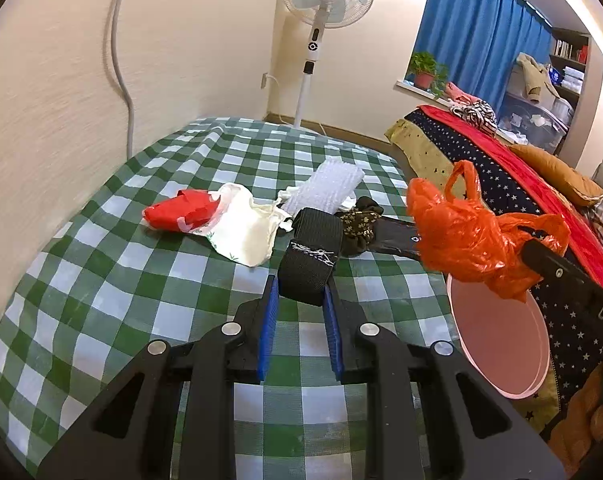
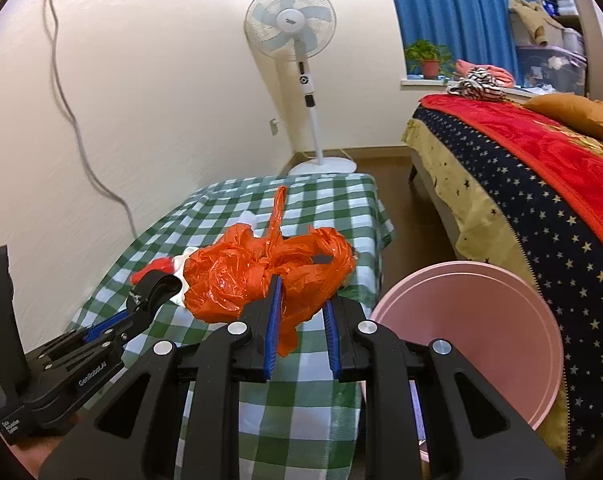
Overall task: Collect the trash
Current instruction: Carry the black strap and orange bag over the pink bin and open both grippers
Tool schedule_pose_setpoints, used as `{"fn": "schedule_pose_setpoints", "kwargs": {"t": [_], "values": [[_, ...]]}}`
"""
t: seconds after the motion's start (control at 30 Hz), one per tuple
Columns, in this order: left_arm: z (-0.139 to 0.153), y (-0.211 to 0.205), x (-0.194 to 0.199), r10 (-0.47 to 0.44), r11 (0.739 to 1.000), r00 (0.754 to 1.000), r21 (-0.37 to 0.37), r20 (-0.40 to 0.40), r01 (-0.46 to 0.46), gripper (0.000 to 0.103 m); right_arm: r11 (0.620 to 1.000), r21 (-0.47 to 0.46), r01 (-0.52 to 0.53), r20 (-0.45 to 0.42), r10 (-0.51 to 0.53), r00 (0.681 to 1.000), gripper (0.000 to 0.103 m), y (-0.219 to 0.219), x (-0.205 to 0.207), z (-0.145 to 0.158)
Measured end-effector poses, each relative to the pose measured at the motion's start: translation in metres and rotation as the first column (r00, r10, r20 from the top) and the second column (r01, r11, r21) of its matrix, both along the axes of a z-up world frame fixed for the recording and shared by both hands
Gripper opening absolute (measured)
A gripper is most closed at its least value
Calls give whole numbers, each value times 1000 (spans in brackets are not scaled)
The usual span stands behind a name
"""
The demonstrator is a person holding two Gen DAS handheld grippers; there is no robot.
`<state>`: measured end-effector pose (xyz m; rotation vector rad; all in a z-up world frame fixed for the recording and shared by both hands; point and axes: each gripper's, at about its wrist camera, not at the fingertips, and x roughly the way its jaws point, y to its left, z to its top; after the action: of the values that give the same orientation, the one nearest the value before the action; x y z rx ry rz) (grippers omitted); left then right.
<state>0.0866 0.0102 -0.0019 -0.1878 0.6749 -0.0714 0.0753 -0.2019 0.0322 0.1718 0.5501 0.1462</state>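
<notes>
The right tool grips a crumpled orange plastic bag between its blue pads. In the left wrist view the bag hangs above the near rim of the pink bin, which stands just beside the tabletop, between it and the bed. The bag is not yet inside the bin; judged from its position, it is at the drop stage.

The left tool grips one end of a black strap between its pads. The far end of the strap rests on the tabletop among the other items.

Status of collection:
- The visible part of the bin interior shows no trash. The bottom is not fully in view, so its contents cannot be confirmed.
- One item, the orange bag, is in transit to the bin.
- One item, the black strap, is gripped but not lifted clear.

Items left on the tabletop:
- a red wrapper, touching a white bag;
- a sheet of bubble wrap behind them;
- a dark patterned cloth beside the strap.

Judgement: the task is at an early stage, with most of the trash not collected.
</notes>
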Motion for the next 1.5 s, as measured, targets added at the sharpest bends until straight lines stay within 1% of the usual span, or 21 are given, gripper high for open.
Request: {"fn": "schedule_pose_setpoints", "kwargs": {"t": [0.4,0.73,1.13,1.5], "values": [[0,-12,2,-23,1000,1000,4,8,23,22,996,-12,89,27,-89,996,20,-23,-2,9],[2,-38,5,-73,997,997,2,19,73,22,981,-41,191,41,-189,981,20,-51,-6,16],[4,-88,6,-176,984,984,3,36,177,22,944,-78,320,50,-317,947,20,-90,-14,23],[3,-137,7,-279,960,959,-3,46,280,22,904,-94,417,35,-415,909,20,-119,-22,22]]}}
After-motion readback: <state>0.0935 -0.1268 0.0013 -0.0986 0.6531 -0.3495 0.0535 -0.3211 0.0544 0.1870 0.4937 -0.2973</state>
